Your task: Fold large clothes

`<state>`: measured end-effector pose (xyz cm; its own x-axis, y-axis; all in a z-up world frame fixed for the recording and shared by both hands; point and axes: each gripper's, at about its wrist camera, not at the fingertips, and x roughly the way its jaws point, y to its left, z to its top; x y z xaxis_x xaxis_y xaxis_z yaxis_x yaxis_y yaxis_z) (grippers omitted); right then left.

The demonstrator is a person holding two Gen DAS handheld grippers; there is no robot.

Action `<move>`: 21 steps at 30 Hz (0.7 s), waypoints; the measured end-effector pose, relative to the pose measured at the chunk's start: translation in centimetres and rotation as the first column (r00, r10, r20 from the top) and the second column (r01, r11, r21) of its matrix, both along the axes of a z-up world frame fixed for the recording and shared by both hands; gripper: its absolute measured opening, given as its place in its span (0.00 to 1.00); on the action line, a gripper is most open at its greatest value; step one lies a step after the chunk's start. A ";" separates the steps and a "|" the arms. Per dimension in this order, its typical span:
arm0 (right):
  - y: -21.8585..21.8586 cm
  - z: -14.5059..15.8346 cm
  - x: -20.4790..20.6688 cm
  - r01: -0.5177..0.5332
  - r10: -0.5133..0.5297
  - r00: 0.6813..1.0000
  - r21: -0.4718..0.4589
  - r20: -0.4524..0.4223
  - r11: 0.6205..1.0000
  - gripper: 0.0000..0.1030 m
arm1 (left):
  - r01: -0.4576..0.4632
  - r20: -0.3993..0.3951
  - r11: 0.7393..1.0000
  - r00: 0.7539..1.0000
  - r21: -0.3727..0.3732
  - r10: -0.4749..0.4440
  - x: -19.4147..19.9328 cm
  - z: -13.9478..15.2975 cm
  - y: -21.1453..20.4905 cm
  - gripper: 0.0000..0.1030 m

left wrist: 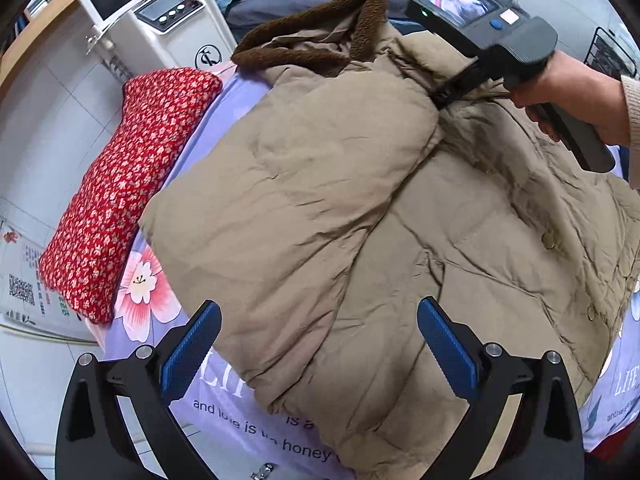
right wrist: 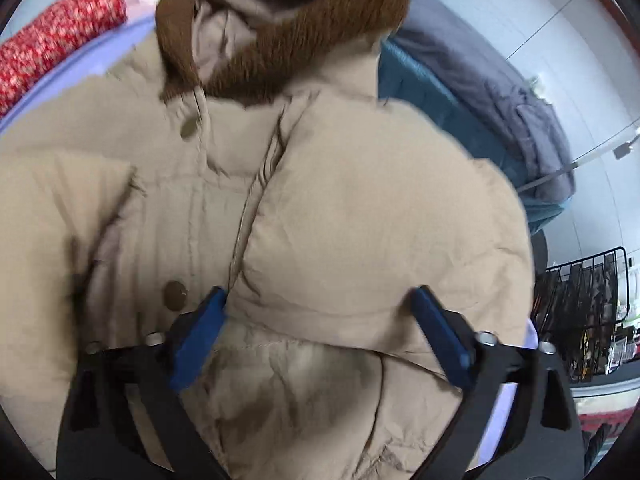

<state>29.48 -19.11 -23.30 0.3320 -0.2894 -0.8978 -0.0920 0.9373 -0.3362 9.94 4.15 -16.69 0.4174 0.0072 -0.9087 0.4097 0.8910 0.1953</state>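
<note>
A tan padded coat (left wrist: 320, 168) with a brown fleece collar (left wrist: 320, 40) lies front up on the bed. One sleeve (left wrist: 280, 200) is folded across its chest. My left gripper (left wrist: 319, 306) hangs open just above the coat's lower part, with nothing between its blue pads (left wrist: 192, 352). A hand (left wrist: 576, 92) holds my right gripper (left wrist: 440, 100), whose tips are down by the coat's shoulder near the collar. In the right wrist view the right gripper (right wrist: 319, 293) stands open over the puffy fabric (right wrist: 360, 220) beside the snap placket (right wrist: 176, 294), not clamping it.
A lilac floral sheet (left wrist: 224, 408) covers the bed. A red flowered pillow (left wrist: 128, 184) lies along the coat's left side. A white appliance with a screen (left wrist: 152, 20) stands behind it. Grey and blue bedding (right wrist: 480, 92) is piled beyond the collar. A black wire rack (right wrist: 584, 312) is at the right.
</note>
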 end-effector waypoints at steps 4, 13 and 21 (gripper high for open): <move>-0.7 1.7 -0.7 -0.012 0.011 0.999 0.015 0.042 1.000 0.18 | -0.025 -0.001 1.000 1.000 -0.014 0.025 0.5 0.1 0.4 0.94; 0.0 7.7 -7.4 -0.097 0.068 0.986 0.190 0.154 0.977 0.14 | 0.028 0.028 1.000 0.999 -0.013 -0.028 0.6 1.1 -1.5 0.94; 1.9 1.2 -8.5 -0.080 0.079 0.997 0.238 0.013 0.968 0.22 | 0.096 0.050 0.995 0.994 0.021 -0.097 -2.2 2.2 -3.7 0.94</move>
<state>21.00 -17.16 -22.05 0.3488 -0.0403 -0.9363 -0.1682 0.9802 -0.1049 7.71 0.47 -14.46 0.4626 -0.0188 -0.8864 0.4829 0.8438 0.2342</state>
